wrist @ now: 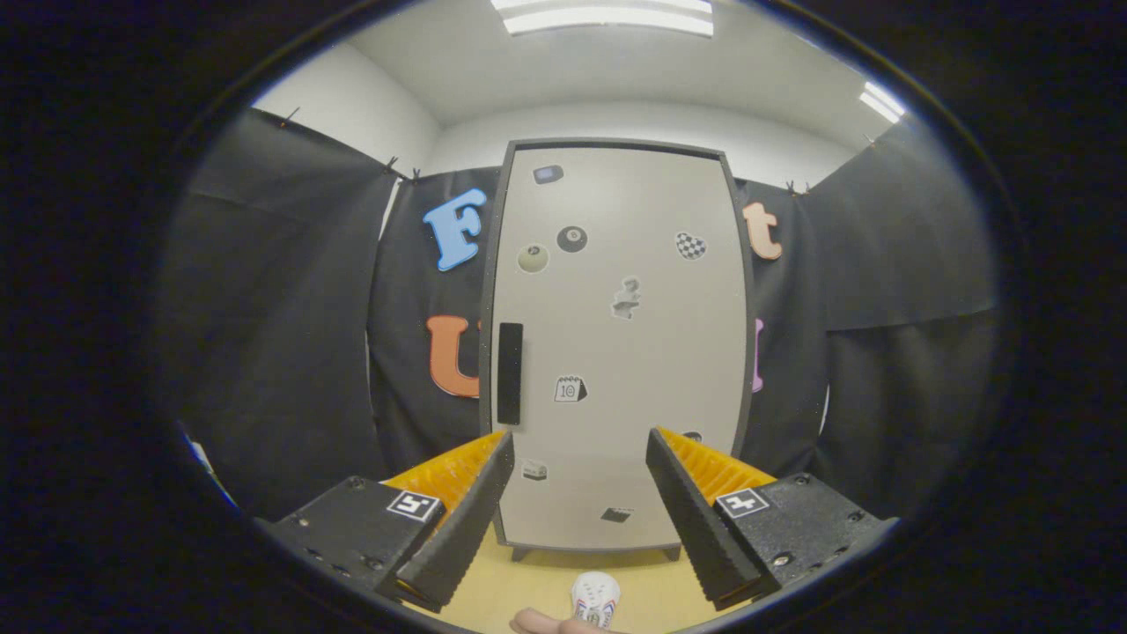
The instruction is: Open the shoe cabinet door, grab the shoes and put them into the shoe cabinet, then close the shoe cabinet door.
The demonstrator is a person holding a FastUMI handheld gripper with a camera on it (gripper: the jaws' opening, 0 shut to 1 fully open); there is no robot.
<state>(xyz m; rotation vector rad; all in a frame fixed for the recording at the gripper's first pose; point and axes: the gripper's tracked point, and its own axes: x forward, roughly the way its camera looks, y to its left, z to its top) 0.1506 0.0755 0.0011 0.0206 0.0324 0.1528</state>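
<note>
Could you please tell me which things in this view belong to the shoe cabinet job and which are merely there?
Belong to the job:
- shoe cabinet door, closed
- its dark handle
- white shoe on the floor
- gripper, open, holding nothing

Merely there:
- stickers on the door
- ceiling lights

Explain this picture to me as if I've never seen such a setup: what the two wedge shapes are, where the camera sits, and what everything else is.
The camera rides on a hand-held claw and looks forward along its two fingers, the wedge shapes you noticed. They stand apart, open, holding nothing. Ahead, beyond the fingers, stands the shoe cabinet, its door shut, with a dark vertical handle near its left edge and small stickers on it. On the wooden floor between the fingers lies a white shoe, with part of a person's hand just beside it.
</note>
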